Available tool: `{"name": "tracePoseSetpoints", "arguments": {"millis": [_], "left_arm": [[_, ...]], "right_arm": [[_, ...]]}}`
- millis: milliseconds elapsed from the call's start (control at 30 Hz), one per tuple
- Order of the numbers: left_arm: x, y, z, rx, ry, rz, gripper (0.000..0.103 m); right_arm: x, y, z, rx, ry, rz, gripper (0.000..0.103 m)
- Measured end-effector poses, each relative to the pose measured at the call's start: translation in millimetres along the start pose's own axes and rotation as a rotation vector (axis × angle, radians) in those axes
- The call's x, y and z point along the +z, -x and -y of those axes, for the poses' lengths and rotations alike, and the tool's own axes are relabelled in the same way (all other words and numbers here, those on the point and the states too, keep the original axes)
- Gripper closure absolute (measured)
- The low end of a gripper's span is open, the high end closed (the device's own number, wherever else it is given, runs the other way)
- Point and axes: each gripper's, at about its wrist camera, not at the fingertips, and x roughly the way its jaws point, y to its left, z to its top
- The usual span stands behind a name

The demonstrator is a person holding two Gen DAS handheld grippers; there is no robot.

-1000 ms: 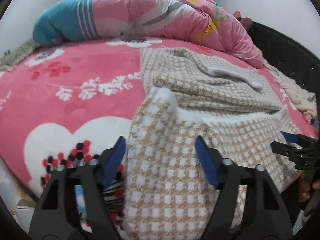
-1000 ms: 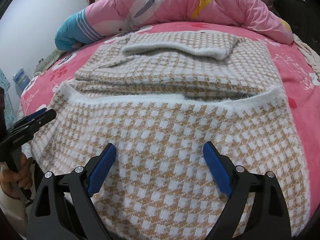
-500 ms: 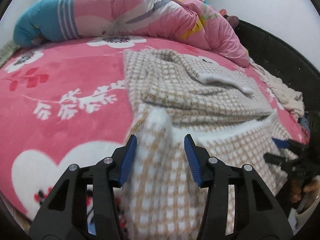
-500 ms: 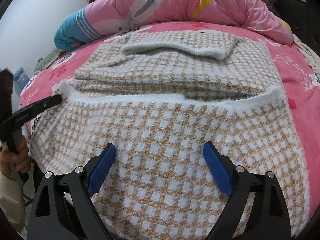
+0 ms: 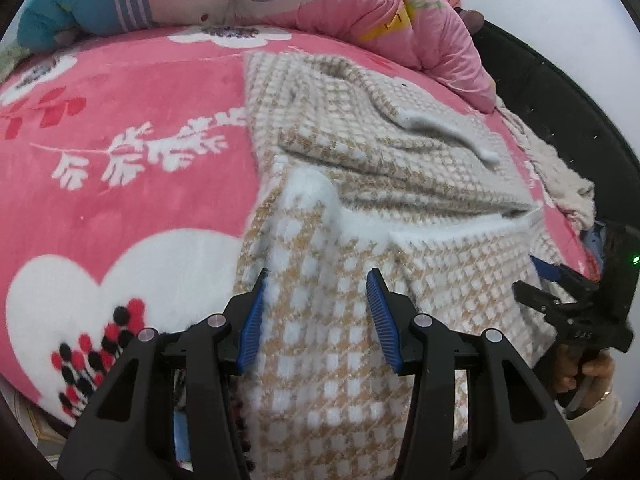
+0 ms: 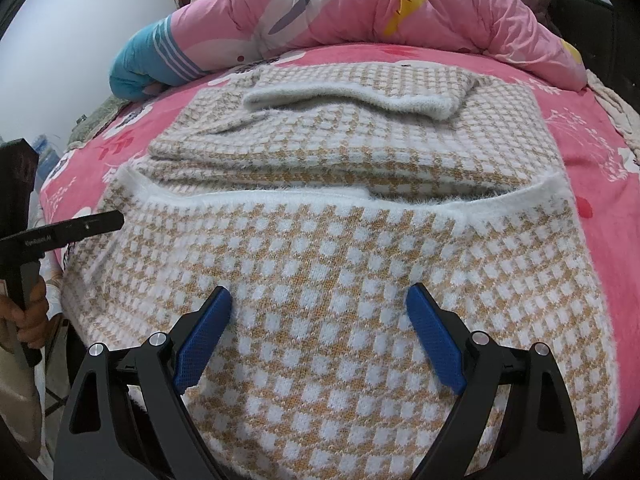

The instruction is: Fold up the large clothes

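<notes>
**Securing the near edge of the sweater before the next fold**

The checked sweater (image 6: 340, 264) lies flat on the pink blanket (image 5: 120, 184), its upper part already folded over itself and its lower panel draped towards us over the bed's near edge. The rolled duvet (image 6: 360, 12) lies well behind it.

Our left gripper (image 5: 316, 316) sits at the sweater's left border with a raised ridge of knit between its jaws. The left blue pad (image 5: 252, 320) touches the fabric; the other shows a gap, so we treat this grip as not yet made. Our right gripper (image 6: 320, 340) hovers released, jaws wide, above the middle of the lower panel, holding nothing.

To do this step well, we judge the following necessary:

- Gather both layers of the border, not only the fluffy surface.
- Move the right gripper to the opposite border, level with the left.
- Lift both sides evenly, so the white hem (image 6: 280, 200) stays straight.
</notes>
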Motion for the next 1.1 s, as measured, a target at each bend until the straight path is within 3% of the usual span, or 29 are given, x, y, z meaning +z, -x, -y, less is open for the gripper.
{"name": "tracePoseSetpoints", "arguments": {"millis": [167,333,500,600,833,1100], "left_arm": [[-7,-6,28,0.184,-0.096,0.008,0.057],[-14,-12,50,0.317,-0.168,0.02,0.058],[-16,-11,50,0.337,-0.151,0.031,0.059],[-15,-11,49,0.343,-0.152,0.031,0.059],[-15,-13,54,0.359,-0.158,0.031,0.059],[-15,-14,53,0.362,-0.16,0.028,0.058]], "right_arm": [[-2,15,7,0.002,-0.006,0.022,0.016],[-1,51,43,-0.036,-0.067,0.109,0.025],[11,70,98,-0.105,-0.166,0.153,0.039],[22,65,119,-0.121,-0.188,0.149,0.042],[35,26,138,-0.125,-0.2,0.055,0.047],[12,33,132,-0.086,-0.194,0.0,0.049]]}}
